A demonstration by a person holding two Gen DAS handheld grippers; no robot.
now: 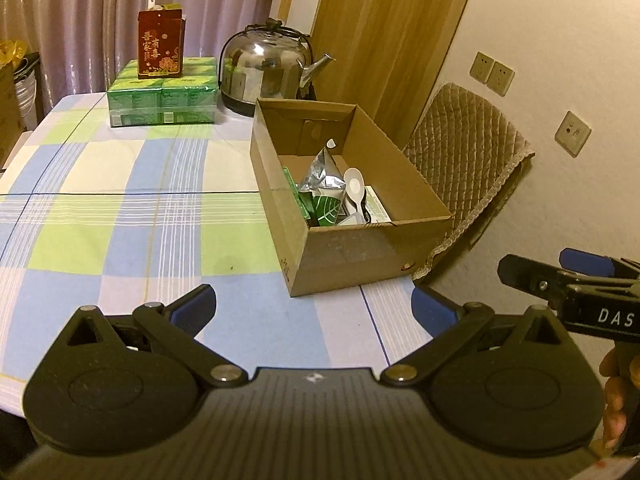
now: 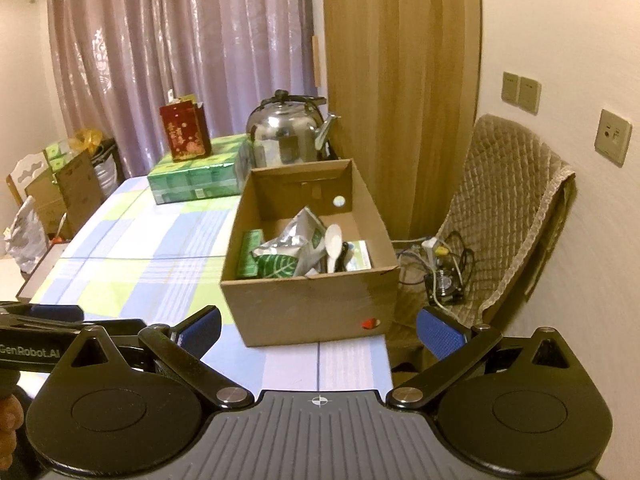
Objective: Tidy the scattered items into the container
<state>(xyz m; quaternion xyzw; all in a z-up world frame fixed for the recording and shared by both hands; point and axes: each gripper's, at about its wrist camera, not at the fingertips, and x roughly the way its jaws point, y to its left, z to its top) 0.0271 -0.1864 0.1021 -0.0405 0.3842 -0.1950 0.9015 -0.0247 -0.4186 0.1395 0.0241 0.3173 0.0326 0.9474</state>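
Note:
An open cardboard box (image 1: 360, 252) (image 2: 308, 304) stands on the checked tablecloth near the table's right edge. Inside lie a silver foil pouch (image 1: 324, 174) (image 2: 298, 236), a green leaf-print packet (image 1: 328, 208) (image 2: 276, 266), a white spoon (image 1: 355, 188) (image 2: 333, 242), a green flat pack (image 2: 249, 254) and a white card (image 2: 362, 256). My left gripper (image 1: 314, 308) is open above the tablecloth, short of the box, nothing between its blue pads. My right gripper (image 2: 318, 330) is open too, just in front of the box. Each view shows the other gripper at its edge.
At the table's far end a steel kettle (image 1: 264, 68) (image 2: 286, 132) stands beside a green wrapped pack (image 1: 164, 98) with a red carton (image 1: 160, 46) on top. A quilted chair (image 1: 468, 160) (image 2: 500, 208) sits right of the table, cables (image 2: 444, 264) on its seat. Boxes and bags stand far left (image 2: 64, 188).

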